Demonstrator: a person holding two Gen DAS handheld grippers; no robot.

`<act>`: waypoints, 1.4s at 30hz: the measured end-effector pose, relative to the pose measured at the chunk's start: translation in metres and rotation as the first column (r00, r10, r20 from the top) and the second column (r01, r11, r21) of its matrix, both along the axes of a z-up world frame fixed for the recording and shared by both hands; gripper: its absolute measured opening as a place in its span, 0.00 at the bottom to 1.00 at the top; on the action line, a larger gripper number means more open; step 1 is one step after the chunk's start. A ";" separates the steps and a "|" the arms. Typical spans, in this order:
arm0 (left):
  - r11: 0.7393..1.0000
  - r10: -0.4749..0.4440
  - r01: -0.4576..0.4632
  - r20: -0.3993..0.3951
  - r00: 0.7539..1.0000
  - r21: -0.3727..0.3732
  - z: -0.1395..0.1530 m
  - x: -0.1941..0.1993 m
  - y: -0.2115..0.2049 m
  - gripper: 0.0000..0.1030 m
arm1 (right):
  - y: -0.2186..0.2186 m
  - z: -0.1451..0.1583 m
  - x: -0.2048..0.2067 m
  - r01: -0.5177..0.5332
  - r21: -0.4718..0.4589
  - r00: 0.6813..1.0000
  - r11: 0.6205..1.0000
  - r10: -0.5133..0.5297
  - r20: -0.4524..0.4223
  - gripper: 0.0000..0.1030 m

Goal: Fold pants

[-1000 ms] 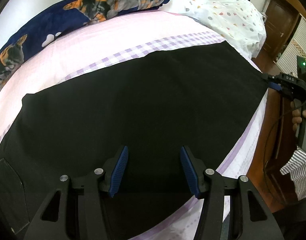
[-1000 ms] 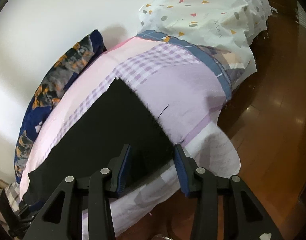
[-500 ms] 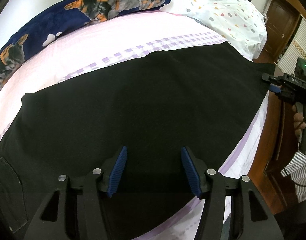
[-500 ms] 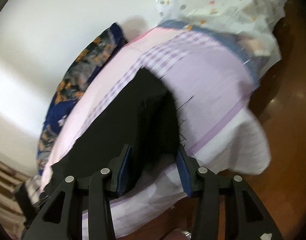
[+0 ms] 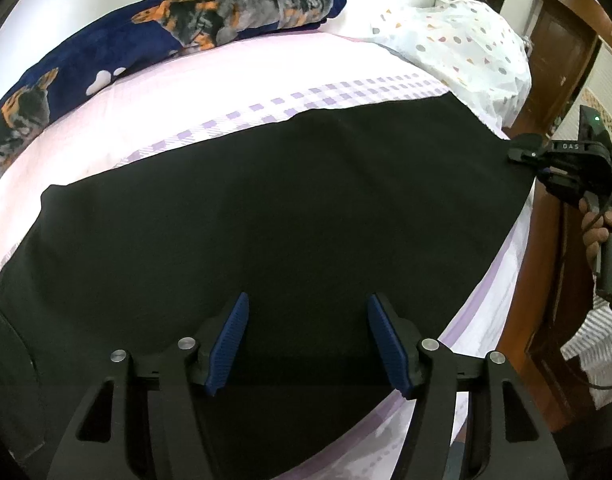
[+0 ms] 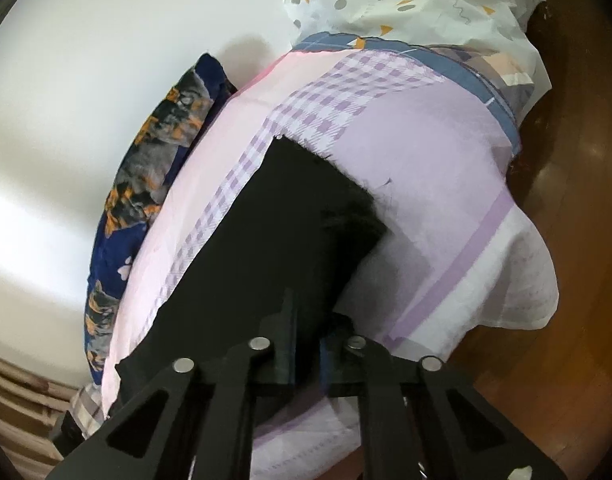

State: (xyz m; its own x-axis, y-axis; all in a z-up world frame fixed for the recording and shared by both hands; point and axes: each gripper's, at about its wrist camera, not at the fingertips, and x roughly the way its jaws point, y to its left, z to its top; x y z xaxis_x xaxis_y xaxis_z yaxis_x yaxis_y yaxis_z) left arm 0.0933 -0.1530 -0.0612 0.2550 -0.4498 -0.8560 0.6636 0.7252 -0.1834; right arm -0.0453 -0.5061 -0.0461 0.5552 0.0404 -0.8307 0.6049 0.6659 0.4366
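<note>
Pants: black pants (image 5: 266, 208) spread flat across bed w/ pink/purple checked sheet (image 5: 210, 92); fill most of left wrist view. Pocket seam at far left edge, cut off by frame. Same cloth in right wrist view (image 6: 266, 240), hem end frayed/blurred.
L gripper: left gripper (image 5: 308, 340) low over near edge of pants, blue pads (image 5: 230, 344) wide apart, nothing between them but flat cloth below; contact w/ cloth can't be judged.
R gripper: right gripper (image 6: 306, 344) fingers drawn close together w/ black cloth bunched between, pinching pants hem corner; pads mostly hidden by cloth. Also seen from left wrist view (image 5: 522, 154) at right hem corner; tips small, hard to make out.
R hand: hand (image 5: 598, 224) on handle, partly cut off at frame edge.
Bed extras: navy dog-print pillow (image 5: 154, 40) along far side by wall; white spotted cover (image 5: 458, 52) at hem end, just beside pants.
Floor: brown wood floor (image 6: 578, 200), blurred.
</note>
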 end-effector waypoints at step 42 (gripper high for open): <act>0.805 0.217 -0.434 -0.480 0.850 -0.404 0.012 0.025 0.170 0.61 | 0.261 0.024 0.089 -0.688 0.035 0.726 0.725 0.687 0.043 0.49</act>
State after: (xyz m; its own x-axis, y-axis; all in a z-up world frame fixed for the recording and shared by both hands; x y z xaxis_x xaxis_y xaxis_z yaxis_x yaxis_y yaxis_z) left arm 0.1179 0.0169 -0.0495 0.1562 -0.7788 -0.6075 0.1947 0.6273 -0.7541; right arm 0.0438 -0.2452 -0.0220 0.3813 0.4559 -0.8042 -0.0222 0.8742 0.4850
